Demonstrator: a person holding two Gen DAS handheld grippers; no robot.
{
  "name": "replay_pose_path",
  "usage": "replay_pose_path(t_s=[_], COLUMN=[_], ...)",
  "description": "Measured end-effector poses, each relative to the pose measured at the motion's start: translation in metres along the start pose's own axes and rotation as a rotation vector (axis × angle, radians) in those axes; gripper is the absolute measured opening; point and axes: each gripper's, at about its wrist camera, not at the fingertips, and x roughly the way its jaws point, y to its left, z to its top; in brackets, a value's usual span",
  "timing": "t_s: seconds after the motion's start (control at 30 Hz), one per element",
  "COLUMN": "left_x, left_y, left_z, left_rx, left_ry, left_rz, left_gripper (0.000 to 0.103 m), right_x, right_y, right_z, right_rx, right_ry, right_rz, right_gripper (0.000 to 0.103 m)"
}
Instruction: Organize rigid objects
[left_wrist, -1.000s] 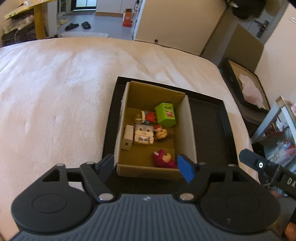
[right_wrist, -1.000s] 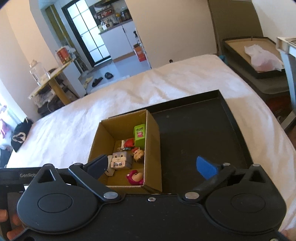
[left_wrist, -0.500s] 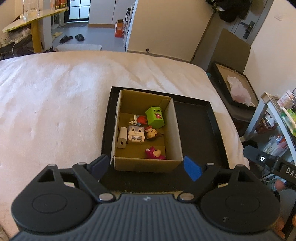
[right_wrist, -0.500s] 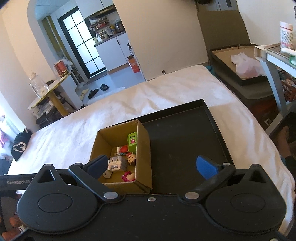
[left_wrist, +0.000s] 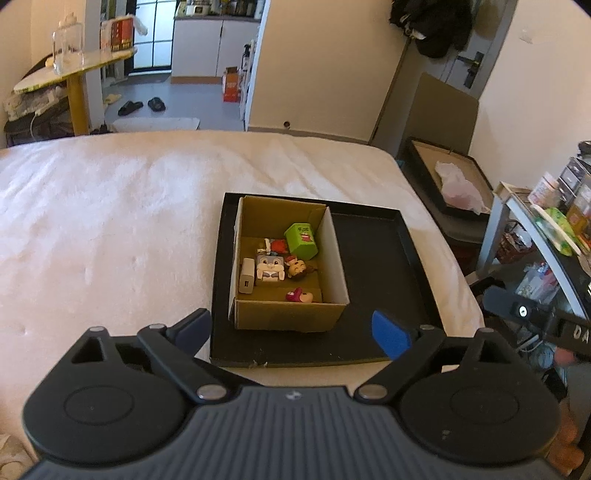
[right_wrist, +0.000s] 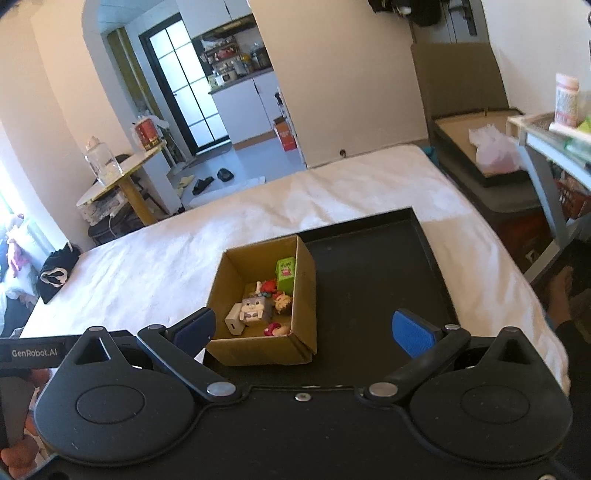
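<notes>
A cardboard box (left_wrist: 288, 314) stands on the left part of a black tray (left_wrist: 376, 266) on the bed. Inside lie a green cube (left_wrist: 301, 240), a grey bunny block (left_wrist: 270, 266), a white charger (left_wrist: 247, 280), a small doll head (left_wrist: 297, 267), a red toy (left_wrist: 279, 245) and a pink toy (left_wrist: 299, 296). My left gripper (left_wrist: 291, 332) is open and empty, held back from the box's near side. My right gripper (right_wrist: 303, 328) is open and empty, also short of the box (right_wrist: 258, 347) and the tray (right_wrist: 376, 280). The green cube (right_wrist: 285, 272) and bunny block (right_wrist: 253, 308) show there too.
The white bed cover (left_wrist: 103, 221) spreads left and behind the tray. A second black tray with a plastic bag (left_wrist: 458, 184) sits on the floor at right. A shelf with bottles (left_wrist: 554, 221) stands at far right. A yellow table (left_wrist: 74, 74) is at back left.
Both grippers have drawn back and up from the box, so box and tray look smaller and farther. Both stay open and empty.
</notes>
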Motion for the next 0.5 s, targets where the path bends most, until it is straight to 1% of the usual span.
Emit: replay_pose_path(t_s=[0.17, 0.27, 0.33, 0.43, 0.5], left_x=[-0.02, -0.031, -0.041, -0.055, -0.062], left_y=[-0.002, -0.001, -0.001, -0.004, -0.005], left_z=[-0.002, 0.0, 0.001, -0.001, -0.002], left_rx=[0.024, 0.021, 0.022, 0.045, 0.041], left_ry=[-0.027, -0.042, -0.06, -0.086, -0.101], left_rz=[0.021, 0.013, 0.014, 0.025, 0.025], left_gripper=[0.096, 0.096, 0.098, 0.099, 0.1], right_x=[-0.01, -0.012, -0.014, -0.025, -0.032], right_y=[0.012, 0.014, 0.015, 0.017, 0.019], right_z=[0.006, 0.008, 0.01, 0.011, 0.013], right_rx=[-0.024, 0.003, 0.021, 0.038, 0.05], right_ry=[0.007, 0.028, 0.037, 0.016, 0.005], right_rz=[0.026, 0.052, 0.03, 0.033, 0.036], right_gripper=[0.103, 0.103, 0.103, 0.103, 0.103])
